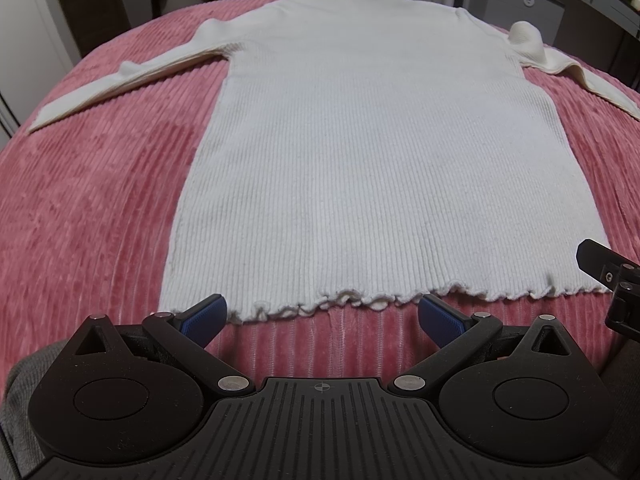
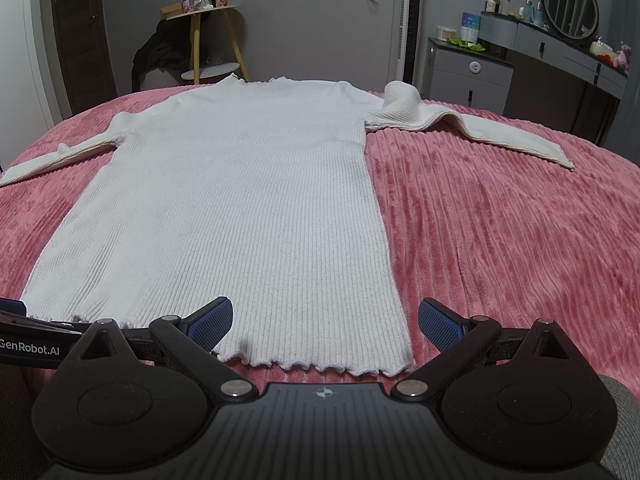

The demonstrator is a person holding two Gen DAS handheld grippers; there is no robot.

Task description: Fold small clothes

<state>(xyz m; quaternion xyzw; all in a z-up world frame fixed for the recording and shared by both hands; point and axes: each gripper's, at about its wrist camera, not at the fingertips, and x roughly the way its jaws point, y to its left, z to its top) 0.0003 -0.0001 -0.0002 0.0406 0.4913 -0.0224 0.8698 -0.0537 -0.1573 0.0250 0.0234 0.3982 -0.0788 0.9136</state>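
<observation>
Each claw (image 1: 322,314) (image 2: 325,318) is matte black with blue ribbed pads (image 1: 206,316), silver screws and white "GenRobot.AI" lettering.

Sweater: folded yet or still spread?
Spread. The white sweater lies flat on the pink bedspread, both sleeves out sideways, hem unfolded; only the right sleeve is bunched near the shoulder.

A white ribbed sweater (image 1: 360,152) lies flat on the pink bed (image 1: 100,200), sleeves spread toward both side edges. The left tongs (image 1: 322,314) gape wide at its frilled hem, near the bed's front edge.
</observation>
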